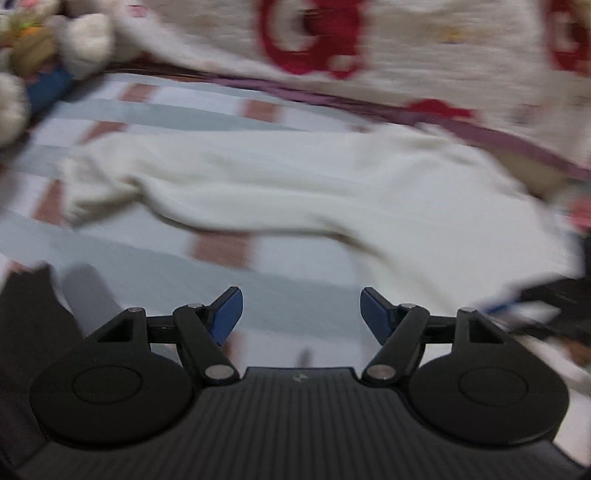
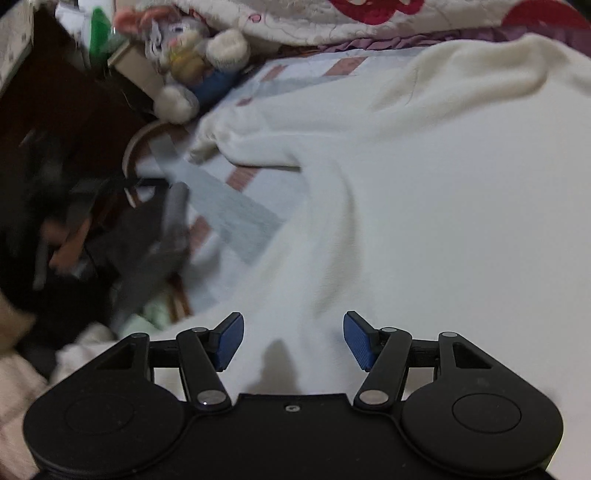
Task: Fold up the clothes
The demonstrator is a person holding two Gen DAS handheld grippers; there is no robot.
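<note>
Cream sweater (image 1: 295, 192) spread on striped sheet (image 1: 155, 254), sleeve toward stuffed rabbit (image 2: 188, 62), laid out for folding. Left gripper (image 1: 301, 317) released, short of sweater. Right gripper (image 2: 293, 341) released above sweater body.

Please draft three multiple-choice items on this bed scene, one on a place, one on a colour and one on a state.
1. Where does the plush rabbit sit?
A. at the bed's far corner beside the quilt
B. on top of the cream garment
C. between the claw's fingers

2. What colour are the left claw pads?
A. red
B. blue
C. yellow

3. What state is the right claw in?
A. shut on the garment
B. open, holding nothing
C. shut on the sheet

Answers: 1 A, it lies by the red-patterned quilt, clear of the cream garment. 2 B, both pads show blue. 3 B, its fingers stand apart over the cloth.
</note>
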